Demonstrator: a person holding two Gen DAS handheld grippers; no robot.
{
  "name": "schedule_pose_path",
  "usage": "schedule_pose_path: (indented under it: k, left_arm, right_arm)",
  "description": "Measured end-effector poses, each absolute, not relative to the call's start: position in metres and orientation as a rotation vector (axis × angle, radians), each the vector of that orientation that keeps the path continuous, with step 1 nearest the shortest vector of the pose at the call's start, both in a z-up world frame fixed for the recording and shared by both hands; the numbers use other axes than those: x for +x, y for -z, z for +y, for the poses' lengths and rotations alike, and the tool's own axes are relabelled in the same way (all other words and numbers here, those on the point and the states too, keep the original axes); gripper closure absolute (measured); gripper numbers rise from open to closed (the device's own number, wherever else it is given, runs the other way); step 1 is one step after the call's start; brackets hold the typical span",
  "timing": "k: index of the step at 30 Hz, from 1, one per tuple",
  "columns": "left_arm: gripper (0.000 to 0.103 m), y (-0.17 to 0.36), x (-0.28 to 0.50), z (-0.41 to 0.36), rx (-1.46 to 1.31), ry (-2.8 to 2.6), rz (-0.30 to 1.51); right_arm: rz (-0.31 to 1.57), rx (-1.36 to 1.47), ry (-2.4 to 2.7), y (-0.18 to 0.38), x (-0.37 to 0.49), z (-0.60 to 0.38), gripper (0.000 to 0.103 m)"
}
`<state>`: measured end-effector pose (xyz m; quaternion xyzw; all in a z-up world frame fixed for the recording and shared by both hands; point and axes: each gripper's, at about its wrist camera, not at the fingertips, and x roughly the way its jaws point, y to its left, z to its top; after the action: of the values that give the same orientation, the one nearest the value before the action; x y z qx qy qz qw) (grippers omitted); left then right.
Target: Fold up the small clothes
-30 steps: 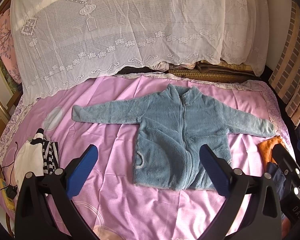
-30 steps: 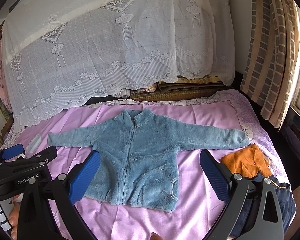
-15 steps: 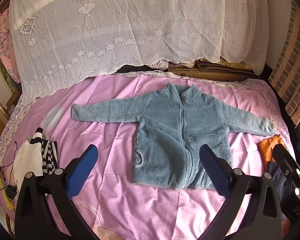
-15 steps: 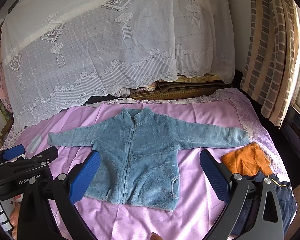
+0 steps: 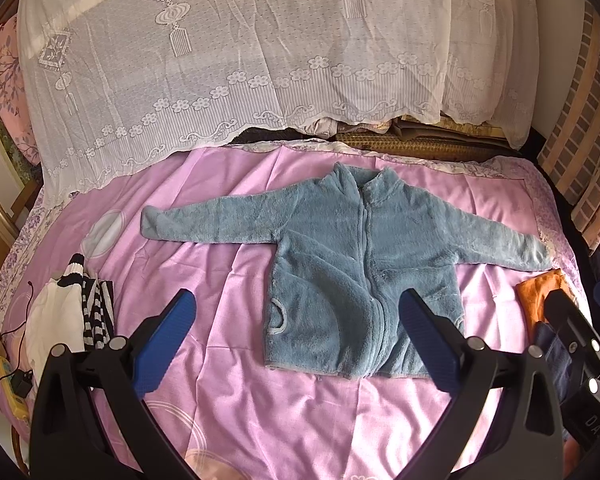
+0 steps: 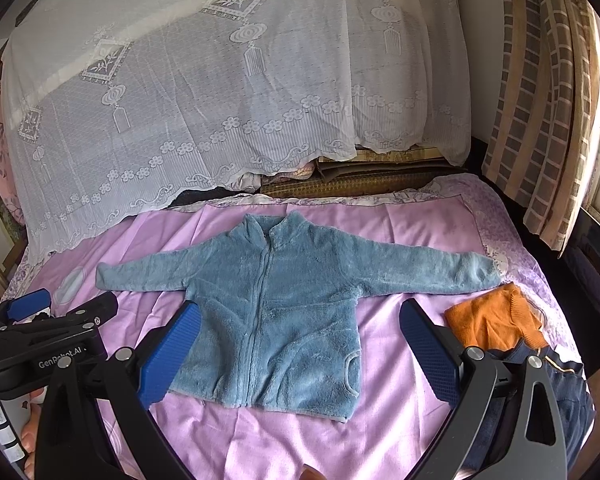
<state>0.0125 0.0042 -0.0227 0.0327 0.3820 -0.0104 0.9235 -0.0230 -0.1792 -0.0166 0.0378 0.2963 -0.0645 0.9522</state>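
While both cameras have crept slightly lower and nearer, the blue fleece jacket [image 5: 360, 276] lies unchanged, flat and zipped mid-bed, sleeves spread toward the side edges, left gripper [image 5: 296, 340] and right gripper [image 6: 298, 344] spread wide and empty: folding not begun.

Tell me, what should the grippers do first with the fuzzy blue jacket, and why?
Probably lower the left gripper to pinch the near sleeve cuff and fold it inward, because the blue jacket lies flat, sleeves spread, and both jaws are open and empty.
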Motion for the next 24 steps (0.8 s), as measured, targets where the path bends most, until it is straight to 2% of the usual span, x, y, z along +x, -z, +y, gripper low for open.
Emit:
schedule_pose_path:
  k: [14, 17, 24]
  left_arm:
    - [0.004, 0.033, 0.014, 0.004, 0.074, 0.03, 0.808]
    - [0.004, 0.066, 0.026, 0.011, 0.054, 0.073, 0.853]
    - [0.004, 0.185, 0.067, 0.062, -0.086, 0.034, 1.097]
  right_arm:
    - [0.621, 0.083, 0.13, 0.029, -0.021, -0.179, 0.003]
    - [0.639, 0.097, 0.141, 0.058, -0.015, -0.186, 0.003]
    - [0.879, 0.222, 0.232, 0.17, -0.011, -0.247, 0.003]
